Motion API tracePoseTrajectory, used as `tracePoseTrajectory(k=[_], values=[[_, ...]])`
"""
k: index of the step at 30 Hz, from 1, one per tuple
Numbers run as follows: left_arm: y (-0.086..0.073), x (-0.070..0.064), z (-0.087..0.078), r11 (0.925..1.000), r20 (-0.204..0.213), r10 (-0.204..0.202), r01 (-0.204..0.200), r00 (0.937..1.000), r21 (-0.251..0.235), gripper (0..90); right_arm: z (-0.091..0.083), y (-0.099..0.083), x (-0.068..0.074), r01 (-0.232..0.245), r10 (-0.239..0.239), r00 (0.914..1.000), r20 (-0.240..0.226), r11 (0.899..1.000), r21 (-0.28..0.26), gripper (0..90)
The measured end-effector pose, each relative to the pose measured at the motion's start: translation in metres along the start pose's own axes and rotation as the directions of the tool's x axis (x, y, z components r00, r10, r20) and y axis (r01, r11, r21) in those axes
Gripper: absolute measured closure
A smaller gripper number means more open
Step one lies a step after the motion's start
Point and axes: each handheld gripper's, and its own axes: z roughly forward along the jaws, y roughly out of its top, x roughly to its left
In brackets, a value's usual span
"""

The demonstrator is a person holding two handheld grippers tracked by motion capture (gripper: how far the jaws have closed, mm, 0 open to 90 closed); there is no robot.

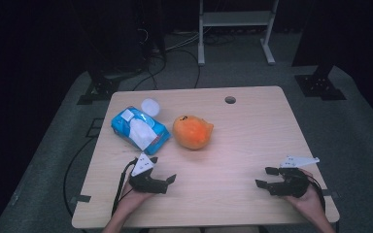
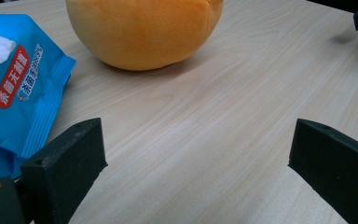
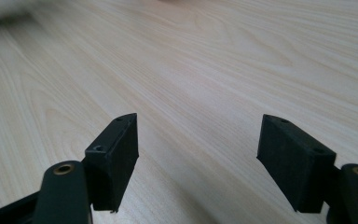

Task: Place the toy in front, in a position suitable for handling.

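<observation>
Left gripper (image 1: 164, 169) sits low on the desk (image 1: 243, 141) at roughly 7 o'clock in the high view, jaws spread wide and holding nothing. From it, the orange plush (image 1: 193, 131) is near, up around 1 o'clock, and the blue wipes pack (image 1: 140, 128) is at about 11 o'clock, just beside the plush but not touching it as far as I can see. A small white lid (image 1: 150, 106) lies right behind the pack. Right gripper (image 1: 266, 177) is over at 4 o'clock of the desk, also released, well apart from everything else, with the person's hand (image 1: 310, 199) under it.

Left gripper view: both jaws wide apart, bare wood between them. Plush (image 2: 144, 28) is up at 12 o'clock, resting on the desk, and the pack (image 2: 21, 79) comes in at 10 o'clock, its corner close to the near jaw.

Right gripper view: jaws open again, plain wood grain (image 3: 205, 70) ahead.
</observation>
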Motion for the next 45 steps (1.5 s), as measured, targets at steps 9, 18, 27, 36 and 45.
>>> tracePoseTrajectory(k=[9,18,27,36,45], values=[[-0.001,-0.002,-0.001,1.0,-0.002,0.002,-0.002,1.0,0.002,2.7,0.001,0.003,0.001,-0.009,0.009,0.9997,-0.022,0.999,-0.032,27.9],[-0.002,-0.004,0.001,0.9999,0.002,0.008,-0.008,1.0,0.008,2.7,0.011,0.026,0.01,0.013,-0.017,0.9976,-0.067,0.998,-0.069,27.9],[-0.002,-0.001,-0.002,1.0,-0.004,-0.002,0.002,1.0,0.0,2.7,0.033,0.065,0.018,0.071,-0.078,0.9923,-0.096,0.995,-0.07,27.9],[-0.003,0.004,-0.007,0.9997,-0.024,-0.022,0.022,0.9995,-0.014,2.7,0.057,0.105,0.029,0.125,-0.132,0.9855,-0.107,0.99,-0.073,28.0],[-0.003,0.005,-0.007,0.9997,-0.029,-0.02,0.02,0.9994,-0.012,2.7,0.078,0.149,0.029,0.152,-0.161,0.9811,-0.107,0.985,-0.087,29.5]])
